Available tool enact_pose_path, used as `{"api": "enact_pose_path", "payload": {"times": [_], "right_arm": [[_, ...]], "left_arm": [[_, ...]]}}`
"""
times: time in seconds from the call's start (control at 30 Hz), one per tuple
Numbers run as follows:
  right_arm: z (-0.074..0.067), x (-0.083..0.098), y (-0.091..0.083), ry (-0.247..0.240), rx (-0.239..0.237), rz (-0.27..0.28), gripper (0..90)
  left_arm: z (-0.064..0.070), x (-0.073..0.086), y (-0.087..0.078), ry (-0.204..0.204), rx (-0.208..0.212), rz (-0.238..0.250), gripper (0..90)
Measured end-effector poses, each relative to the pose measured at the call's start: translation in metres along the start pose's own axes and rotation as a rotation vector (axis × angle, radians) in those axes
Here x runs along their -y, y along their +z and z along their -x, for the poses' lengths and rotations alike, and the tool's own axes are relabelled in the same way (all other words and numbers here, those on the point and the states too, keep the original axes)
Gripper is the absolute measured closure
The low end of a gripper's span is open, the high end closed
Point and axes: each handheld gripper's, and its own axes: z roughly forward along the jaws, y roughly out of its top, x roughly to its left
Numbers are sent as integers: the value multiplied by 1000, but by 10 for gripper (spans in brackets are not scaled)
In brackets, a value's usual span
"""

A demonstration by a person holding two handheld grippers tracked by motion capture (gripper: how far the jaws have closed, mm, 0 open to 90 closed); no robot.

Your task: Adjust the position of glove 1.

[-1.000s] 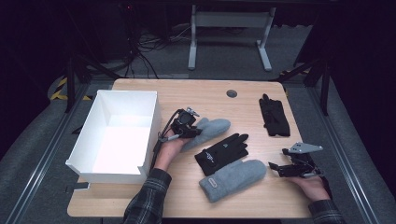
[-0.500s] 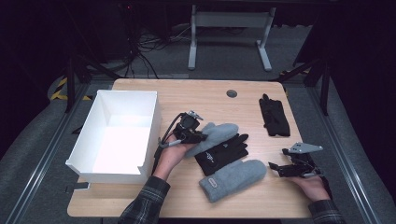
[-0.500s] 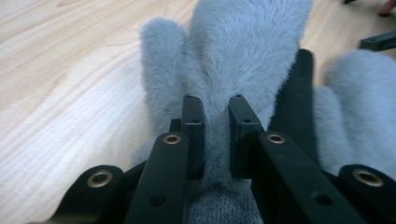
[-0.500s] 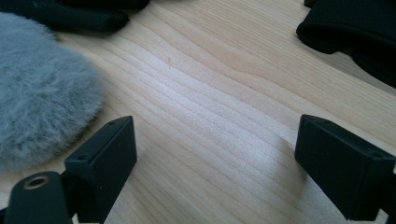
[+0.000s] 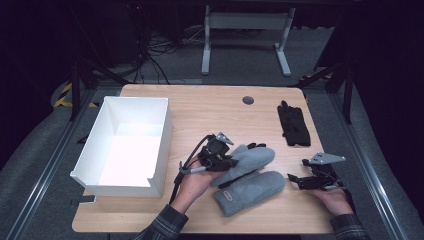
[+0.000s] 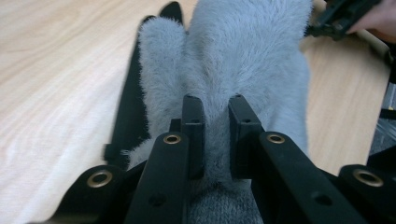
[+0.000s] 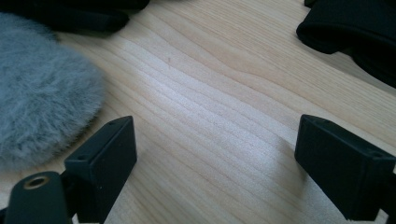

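Left gripper (image 5: 231, 161): clamped on grey mitten (image 5: 250, 157), which ran lengthwise away from it (toward the right gripper).
Right gripper (image 5: 295, 178): wide open, empty, on worktop (image 5: 200, 107).

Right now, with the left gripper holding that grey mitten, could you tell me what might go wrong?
1. The left gripper pinches only a small fold of the grey mitten, so the fluffy fabric could slip free.
2. The black glove lies partly under the mitten and may get dragged along.
3. The second grey mitten lies against the held one and might shift toward the table edge.
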Motion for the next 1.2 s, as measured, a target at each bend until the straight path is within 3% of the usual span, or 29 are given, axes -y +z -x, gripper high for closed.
{"api": "enact_pose_path", "payload": {"times": [0.33,0.53,0.67,0.77,0.83,0.9,1.0,1.07,1.2], "right_arm": [[0,0,0,0,0,0,131],[0,0,0,0,0,0,131],[0,0,0,0,0,0,131],[0,0,0,1,1,0,132],[0,0,0,2,3,1,134],[-1,-1,-2,7,4,-7,176],[0,-4,-7,20,-20,-27,269],[-2,-7,-13,24,-44,-17,368],[-19,-8,-31,-3,-84,-3,606]], "left_arm": [[35,8,18,11,23,-23,800],[45,14,33,19,9,-56,786],[47,16,36,32,12,-63,703],[47,14,32,51,27,-50,501],[46,13,31,59,34,-46,456],[45,12,26,71,43,-31,404],[41,13,13,82,48,5,399],[34,15,2,93,39,21,461],[16,26,-16,77,-3,33,654]]}}
